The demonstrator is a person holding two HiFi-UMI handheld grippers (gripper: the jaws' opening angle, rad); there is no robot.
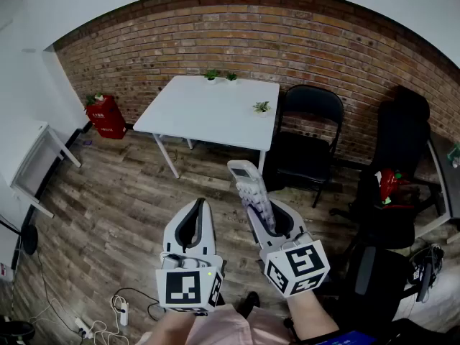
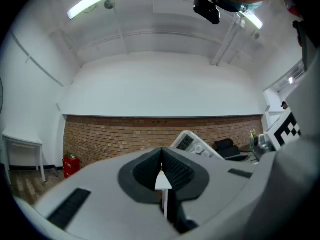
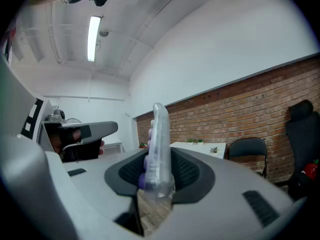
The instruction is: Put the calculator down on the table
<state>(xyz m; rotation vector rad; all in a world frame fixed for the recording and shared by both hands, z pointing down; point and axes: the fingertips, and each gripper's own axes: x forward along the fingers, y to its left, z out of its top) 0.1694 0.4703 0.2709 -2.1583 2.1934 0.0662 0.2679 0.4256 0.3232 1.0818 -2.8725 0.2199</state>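
My right gripper (image 1: 269, 223) is shut on a white calculator (image 1: 251, 190), which sticks out forward past the jaws, edge-on and upright in the right gripper view (image 3: 158, 149). It hangs over the wooden floor, well short of the white table (image 1: 215, 113) ahead. My left gripper (image 1: 194, 225) is beside it on the left, shut with nothing between its jaws (image 2: 161, 171). The calculator's display end (image 2: 192, 144) shows to the right in the left gripper view.
Small potted plants (image 1: 261, 107) stand on the table's far and right edges. A black folding chair (image 1: 307, 142) is right of the table, a black office chair (image 1: 392, 185) further right. A red container (image 1: 106, 116) sits by the brick wall; cables (image 1: 118, 315) lie on the floor.
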